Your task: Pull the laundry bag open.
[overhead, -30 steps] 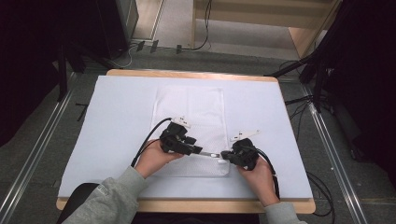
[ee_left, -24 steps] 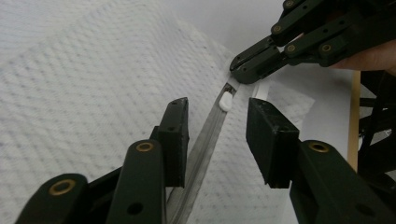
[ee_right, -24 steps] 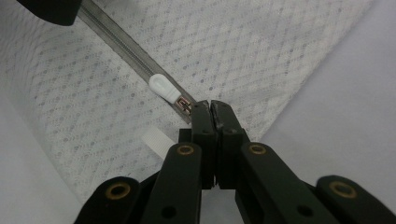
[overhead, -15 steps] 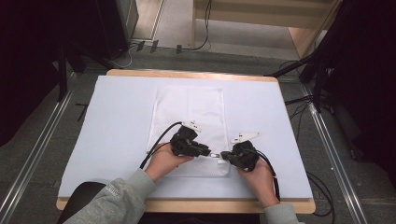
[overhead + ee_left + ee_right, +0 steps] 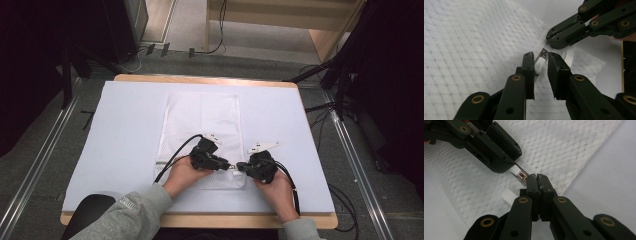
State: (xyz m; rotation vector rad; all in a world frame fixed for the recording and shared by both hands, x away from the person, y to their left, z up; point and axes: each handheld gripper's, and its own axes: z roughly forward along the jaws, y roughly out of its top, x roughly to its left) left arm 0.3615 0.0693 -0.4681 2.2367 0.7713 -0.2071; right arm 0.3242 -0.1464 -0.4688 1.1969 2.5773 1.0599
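L hand-held gripper (image 5: pixel 541 65) is narrowed onto the white zipper pull (image 5: pixel 539 66) of a white mesh bag (image 5: pixel 202 120), pull tab pinched between its jaws, prob so it can drag the slider along the zip. R hand-held gripper (image 5: pixel 536 178) has jaws fully together, clamping the bag edge/tape right at the zip end, just ahead of the L tips. Looks like it's anchoring the fabric so the bag won't slide or bunch when the pull is tugged. The two tips nearly touch, facing each other, w/ the small metal slider (image 5: pixel 522 175) between them. Bag lies flat on the white-covered bench (image 5: pixel 125 130), its near end under both grippers, the rest stretching away beyond them. White tape tab (image 5: pixel 507 195) sits just beside the R jaws. Judgement: zip step in hand, opening vs closing can't tell. Next move needs a steady pull along the zip line; risk is the pull slipping out of the L jaws.
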